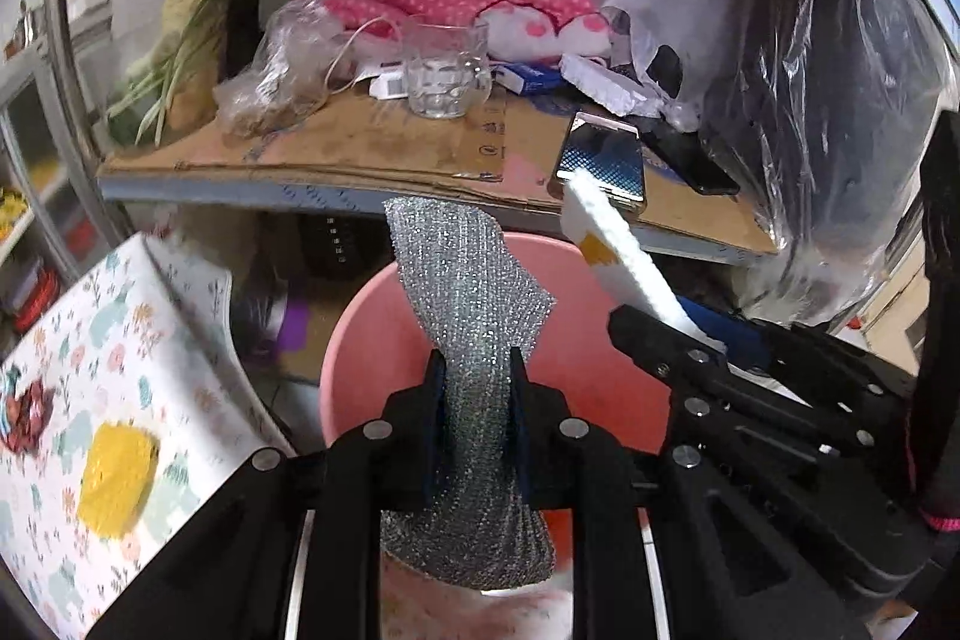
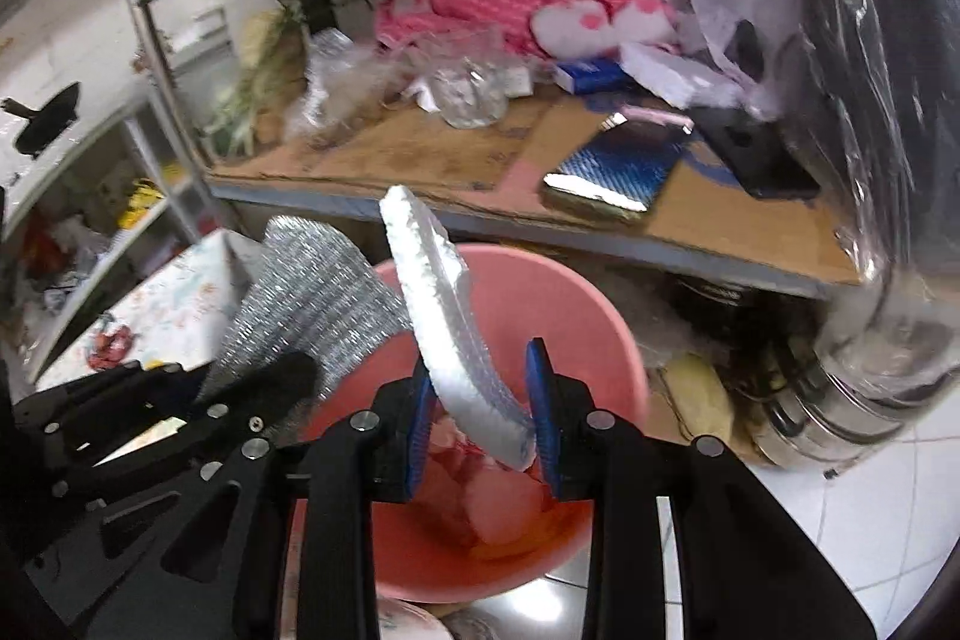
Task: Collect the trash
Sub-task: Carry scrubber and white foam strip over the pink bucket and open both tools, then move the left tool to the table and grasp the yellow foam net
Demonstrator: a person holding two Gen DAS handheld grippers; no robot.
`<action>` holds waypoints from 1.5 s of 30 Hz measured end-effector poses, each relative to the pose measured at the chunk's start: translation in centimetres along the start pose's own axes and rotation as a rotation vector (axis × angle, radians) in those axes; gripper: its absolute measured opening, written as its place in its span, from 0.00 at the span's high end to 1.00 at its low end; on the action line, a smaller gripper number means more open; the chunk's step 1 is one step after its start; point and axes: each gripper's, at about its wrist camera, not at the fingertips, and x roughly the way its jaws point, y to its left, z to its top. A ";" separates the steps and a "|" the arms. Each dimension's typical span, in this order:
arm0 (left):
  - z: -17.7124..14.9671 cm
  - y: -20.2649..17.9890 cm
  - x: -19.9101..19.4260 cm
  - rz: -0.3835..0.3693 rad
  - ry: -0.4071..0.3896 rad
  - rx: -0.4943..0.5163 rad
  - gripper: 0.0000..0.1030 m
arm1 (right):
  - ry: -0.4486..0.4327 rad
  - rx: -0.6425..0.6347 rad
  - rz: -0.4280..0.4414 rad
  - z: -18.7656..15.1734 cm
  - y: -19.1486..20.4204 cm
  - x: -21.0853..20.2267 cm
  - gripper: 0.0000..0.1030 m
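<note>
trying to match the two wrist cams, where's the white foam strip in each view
Left wrist view: the white foam strip slants up from the right gripper at right of centre, above the pink bin.
Right wrist view: it stands at centre, between the right gripper's fingers.
Shared landmark: the blue-patterned phone on the cardboard shelf.

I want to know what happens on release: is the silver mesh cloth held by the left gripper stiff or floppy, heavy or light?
Probably floppy: the mesh cloth twists and curls above the left gripper and bunches below it. It looks light, thin and woven, so it should fall softly into the pink bin. Its rough weave seems unlikely to slip.
</note>
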 end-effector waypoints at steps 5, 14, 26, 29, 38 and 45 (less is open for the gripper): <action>-0.6 -0.4 1.0 -0.010 -0.029 -0.002 0.70 | 0.050 0.025 -0.094 -0.8 -1.3 0.7 0.60; -1.3 0.4 0.4 -0.001 -0.071 -0.024 0.48 | 0.086 0.086 -0.077 -1.6 -2.2 0.4 0.53; -4.2 6.1 -5.1 0.122 -0.171 -0.008 0.46 | -0.002 -0.075 0.029 -1.1 5.1 -1.5 0.53; -6.6 9.5 -7.7 0.240 -0.209 0.030 0.44 | -0.016 -0.136 0.119 -1.3 8.7 -1.5 0.53; -9.6 15.0 -6.1 0.261 -0.104 0.175 0.43 | 0.043 -0.188 0.184 -2.6 14.0 -0.2 0.53; -9.1 16.4 -4.9 0.272 -0.068 0.149 0.43 | 0.126 -0.127 0.214 -3.4 13.2 1.4 0.53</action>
